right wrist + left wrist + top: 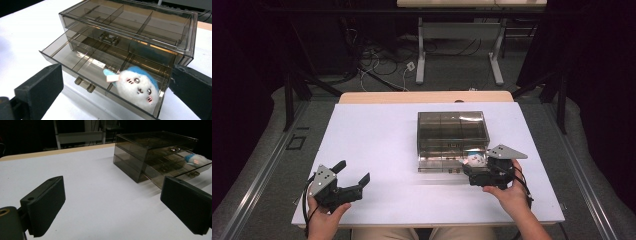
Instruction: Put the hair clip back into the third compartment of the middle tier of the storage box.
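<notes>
A smoky see-through drawer box stands on the white table, right of centre. Its lower drawer is pulled out toward me. A white plush toy with a blue cap lies in the drawer's right-hand compartment, also seen as the plush in the high view. My right gripper hovers just in front of the drawer, open, its jaws wide on either side of the toy and not touching it. My left gripper rests near the table's front left, open and holding nothing, far from the box.
The white tabletop is bare left of the box. A wooden strip borders the far edge. Beyond it stand another desk's legs and loose cables on the floor. The upper drawer is shut.
</notes>
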A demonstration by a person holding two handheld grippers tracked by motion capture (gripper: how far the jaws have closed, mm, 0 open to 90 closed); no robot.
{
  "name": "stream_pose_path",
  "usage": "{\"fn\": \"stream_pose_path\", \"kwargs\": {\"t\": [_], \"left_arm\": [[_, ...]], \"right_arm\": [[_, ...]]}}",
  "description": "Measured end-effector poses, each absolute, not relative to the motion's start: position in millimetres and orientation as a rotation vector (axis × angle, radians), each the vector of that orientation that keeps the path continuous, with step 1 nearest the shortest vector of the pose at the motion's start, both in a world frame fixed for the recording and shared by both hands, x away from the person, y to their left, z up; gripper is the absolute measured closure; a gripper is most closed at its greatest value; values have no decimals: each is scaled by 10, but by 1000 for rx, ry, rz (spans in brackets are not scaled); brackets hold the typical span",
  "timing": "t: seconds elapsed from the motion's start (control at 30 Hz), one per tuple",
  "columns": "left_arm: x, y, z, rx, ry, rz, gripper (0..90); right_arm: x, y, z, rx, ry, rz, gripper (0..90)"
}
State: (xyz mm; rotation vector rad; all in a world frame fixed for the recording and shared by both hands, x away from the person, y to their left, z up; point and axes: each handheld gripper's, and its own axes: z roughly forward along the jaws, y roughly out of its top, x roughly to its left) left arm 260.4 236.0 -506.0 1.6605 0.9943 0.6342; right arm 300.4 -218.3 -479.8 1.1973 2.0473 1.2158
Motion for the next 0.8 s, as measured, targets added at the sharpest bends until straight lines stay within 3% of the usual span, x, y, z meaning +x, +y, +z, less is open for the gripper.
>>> {"fn": "stream_pose_path", "kwargs": {"t": [0.8], "left_arm": [[2611, 2365, -5068, 1660, 1003, 630, 58]], "right_arm": [[2715, -2121, -4819, 1117, 2101, 1215, 0]]}}
